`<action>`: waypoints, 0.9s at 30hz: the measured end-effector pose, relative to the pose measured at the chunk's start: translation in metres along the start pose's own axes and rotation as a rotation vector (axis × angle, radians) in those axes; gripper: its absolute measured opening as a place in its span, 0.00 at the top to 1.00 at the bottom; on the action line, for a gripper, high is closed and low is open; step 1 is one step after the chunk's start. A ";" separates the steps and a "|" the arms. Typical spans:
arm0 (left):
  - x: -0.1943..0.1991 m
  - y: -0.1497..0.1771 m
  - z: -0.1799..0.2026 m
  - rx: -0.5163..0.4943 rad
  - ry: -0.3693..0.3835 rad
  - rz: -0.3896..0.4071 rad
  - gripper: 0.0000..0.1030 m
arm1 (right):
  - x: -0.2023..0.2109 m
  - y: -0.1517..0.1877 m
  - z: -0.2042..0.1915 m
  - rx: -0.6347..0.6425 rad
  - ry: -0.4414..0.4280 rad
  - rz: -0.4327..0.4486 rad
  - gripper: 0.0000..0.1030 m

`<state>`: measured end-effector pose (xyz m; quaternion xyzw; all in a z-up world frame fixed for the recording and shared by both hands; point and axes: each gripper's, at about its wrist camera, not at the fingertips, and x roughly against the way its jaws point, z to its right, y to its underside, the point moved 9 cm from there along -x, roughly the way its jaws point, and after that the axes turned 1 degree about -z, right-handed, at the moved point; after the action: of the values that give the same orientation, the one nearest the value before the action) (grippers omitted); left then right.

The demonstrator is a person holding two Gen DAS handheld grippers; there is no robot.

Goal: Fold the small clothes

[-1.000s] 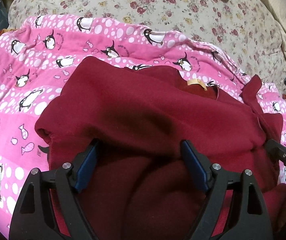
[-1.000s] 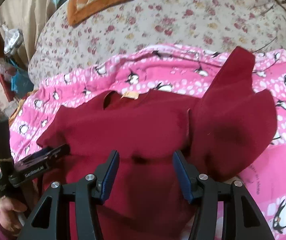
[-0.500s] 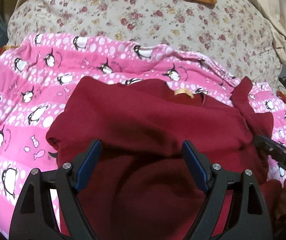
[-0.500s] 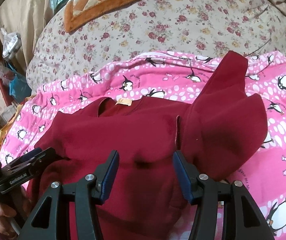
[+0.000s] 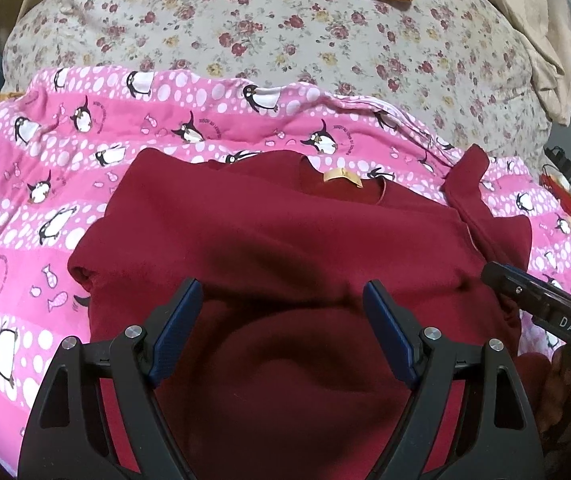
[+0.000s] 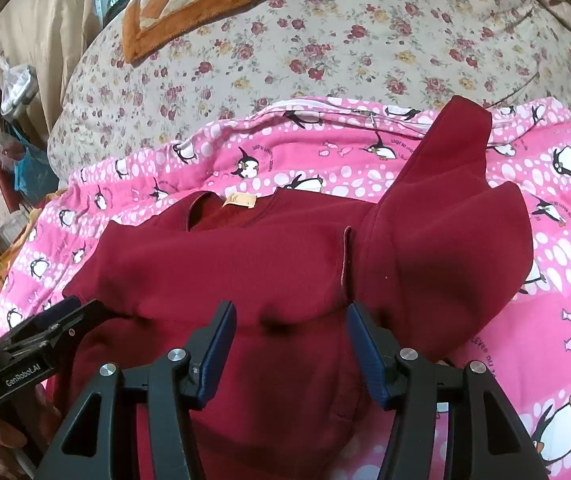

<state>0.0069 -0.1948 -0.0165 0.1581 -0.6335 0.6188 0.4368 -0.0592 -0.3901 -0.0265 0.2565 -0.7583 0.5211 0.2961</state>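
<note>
Left claw stands wide open above the dark red garment, its blue pads apart with cloth bulging up between them but not pinched. Right claw is about half open, poised over the same garment near its lower middle; whether its pads brush the fabric is hard to tell, and nothing is clamped.

That garment lies spread on a pink penguin blanket, which covers a bed with a floral sheet. Its neckline with a tan label faces away from both cameras.

From the right wrist, one sleeve shows broad, angled up and outward across the blanket, and the left claw appears from the side at the garment's left edge, with a hand beneath it. From the left wrist, that sleeve is only a narrow strip at the far right, and the right claw enters as a dark bar there.

An orange cushion is cut off at the top. Both claws hide the garment's near hem.
</note>
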 end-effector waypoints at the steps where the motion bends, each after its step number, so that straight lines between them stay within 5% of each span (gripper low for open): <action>1: 0.000 0.000 0.000 0.003 0.001 0.000 0.20 | 0.001 -0.001 0.000 -0.003 -0.001 0.002 0.46; 7: 0.002 0.000 -0.004 0.006 -0.006 -0.004 0.20 | 0.002 -0.016 0.011 -0.001 0.026 0.015 0.46; 11: 0.002 0.003 -0.010 0.026 -0.002 -0.008 0.20 | 0.000 -0.044 0.049 -0.053 0.140 0.056 0.37; 17: 0.001 0.001 -0.014 0.017 -0.010 -0.001 0.20 | -0.027 -0.091 0.103 -0.177 0.179 0.014 0.37; 27: -0.006 0.002 -0.017 0.036 0.002 -0.014 0.20 | -0.088 -0.139 0.139 -0.213 0.286 -0.057 0.37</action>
<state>0.0151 -0.1809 -0.0248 0.1697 -0.6206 0.6272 0.4389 0.0736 -0.5593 -0.0394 0.1684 -0.7516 0.4604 0.4413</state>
